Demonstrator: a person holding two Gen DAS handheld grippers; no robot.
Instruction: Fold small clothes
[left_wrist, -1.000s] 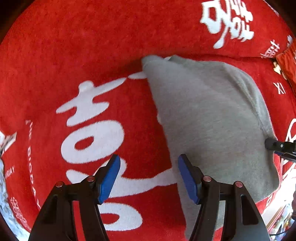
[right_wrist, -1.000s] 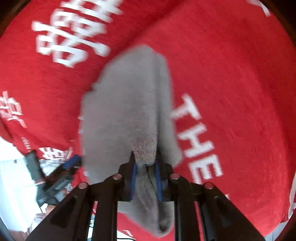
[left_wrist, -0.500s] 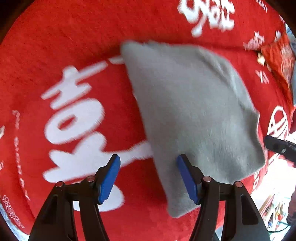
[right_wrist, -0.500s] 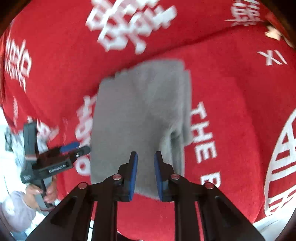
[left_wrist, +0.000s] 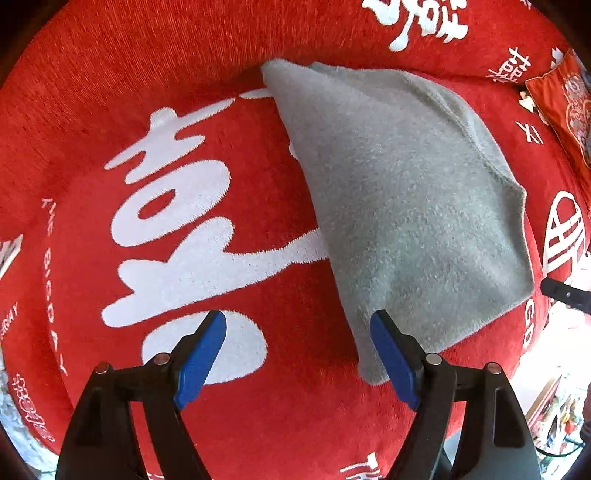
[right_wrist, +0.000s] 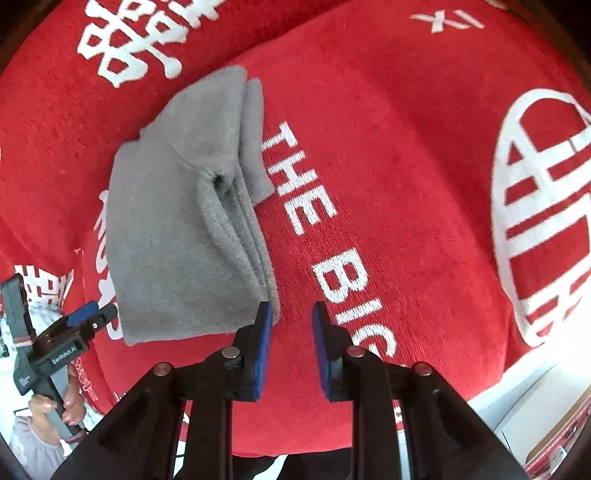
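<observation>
On the red cloth (left_wrist: 258, 74) with white lettering, the folded grey garment (left_wrist: 399, 206) lay flat. The left hand-held gripper (left_wrist: 297, 354) hovered above its near corner, angled downward, fingers spread wide and empty. The right hand-held gripper (right_wrist: 291, 347) hung just beside the garment's (right_wrist: 177, 229) layered edge, fingers parted, gripping nothing, one blue pad (right_wrist: 263, 343) near the fabric.

Garment (left_wrist: 399, 192): plain grey, fuzzy nap, no print. Cloth beneath (left_wrist: 110, 85): bright red, woven with white characters and white Latin lettering ("THE BIG" was legible from the right wrist view). Left gripper (left_wrist: 297, 354): black frame, blue pads. Right gripper (right_wrist: 291, 332): black frame, blue pads likewise.
</observation>
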